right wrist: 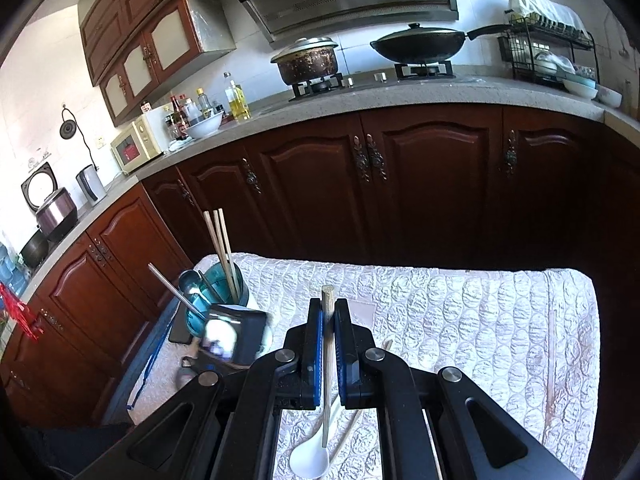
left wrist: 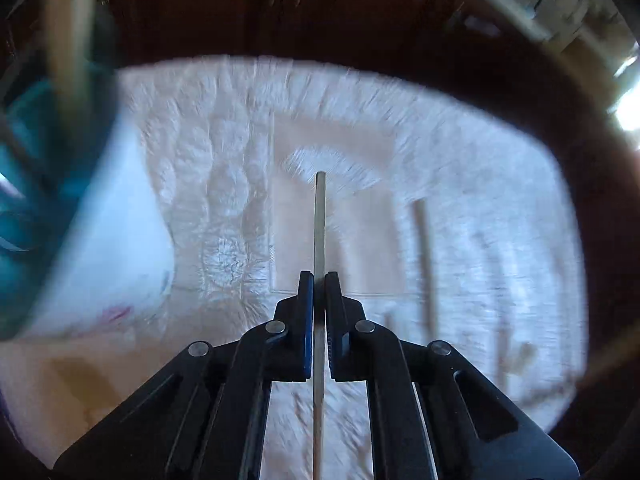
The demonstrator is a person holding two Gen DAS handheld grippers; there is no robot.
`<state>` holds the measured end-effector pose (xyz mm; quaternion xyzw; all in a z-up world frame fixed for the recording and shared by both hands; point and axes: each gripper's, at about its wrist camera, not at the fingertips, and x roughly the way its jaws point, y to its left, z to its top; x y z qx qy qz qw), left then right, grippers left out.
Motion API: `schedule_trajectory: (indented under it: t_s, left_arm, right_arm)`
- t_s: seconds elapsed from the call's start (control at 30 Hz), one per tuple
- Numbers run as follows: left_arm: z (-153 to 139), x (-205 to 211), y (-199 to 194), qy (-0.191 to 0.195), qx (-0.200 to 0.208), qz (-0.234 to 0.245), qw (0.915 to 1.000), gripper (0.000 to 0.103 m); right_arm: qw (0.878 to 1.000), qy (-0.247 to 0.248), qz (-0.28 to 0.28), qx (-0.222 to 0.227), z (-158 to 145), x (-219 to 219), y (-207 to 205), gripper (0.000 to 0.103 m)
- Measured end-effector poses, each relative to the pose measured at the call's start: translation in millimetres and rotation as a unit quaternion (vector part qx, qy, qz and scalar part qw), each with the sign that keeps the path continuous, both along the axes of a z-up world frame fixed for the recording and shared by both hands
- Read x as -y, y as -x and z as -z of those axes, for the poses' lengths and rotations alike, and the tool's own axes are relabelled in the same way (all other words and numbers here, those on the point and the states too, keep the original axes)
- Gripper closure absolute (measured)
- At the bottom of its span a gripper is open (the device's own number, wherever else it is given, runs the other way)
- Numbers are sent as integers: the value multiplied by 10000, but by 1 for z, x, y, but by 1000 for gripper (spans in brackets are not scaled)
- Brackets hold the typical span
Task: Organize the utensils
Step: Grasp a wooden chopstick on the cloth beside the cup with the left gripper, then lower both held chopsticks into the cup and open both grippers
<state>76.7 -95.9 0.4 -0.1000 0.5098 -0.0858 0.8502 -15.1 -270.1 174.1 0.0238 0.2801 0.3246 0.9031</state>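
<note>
Teal holder [right wrist: 216, 300] left, white spoon [right wrist: 310, 454] below chopstick [right wrist: 328, 344]

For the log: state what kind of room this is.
A home kitchen: a gas stove with a wok and lidded pot, a microwave, and wooden cabinets under the counter.

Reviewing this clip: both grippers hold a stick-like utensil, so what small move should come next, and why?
Probably carry the left gripper, shut on a metal chopstick, toward the teal utensil holder; chopsticks already stand in the holder, close beside that gripper.
</note>
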Motion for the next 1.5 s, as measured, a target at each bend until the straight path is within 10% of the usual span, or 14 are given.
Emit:
schedule_trajectory:
  t_s: [0.37, 0.7, 1.03, 1.5]
  left_arm:
    - [-132, -69, 60, 427, 1272, -53, 9909, 99]
    - [-218, -150, 61, 123, 2432, -1019, 9645, 99]
    - [-193, -165, 21, -158, 2769, -1649, 9465, 99]
    - [-134, -159, 17, -494, 2562, -1800, 9484, 99]
  right_arm:
    - [9990, -34, -359, 258, -26, -36, 12, 98]
    - [9949, -278, -712, 655, -79, -99, 8, 98]
    - [9940, -302, -681, 806, -80, -160, -21, 98]
    - [9976, -215, -654, 30, -13, -195, -74, 98]
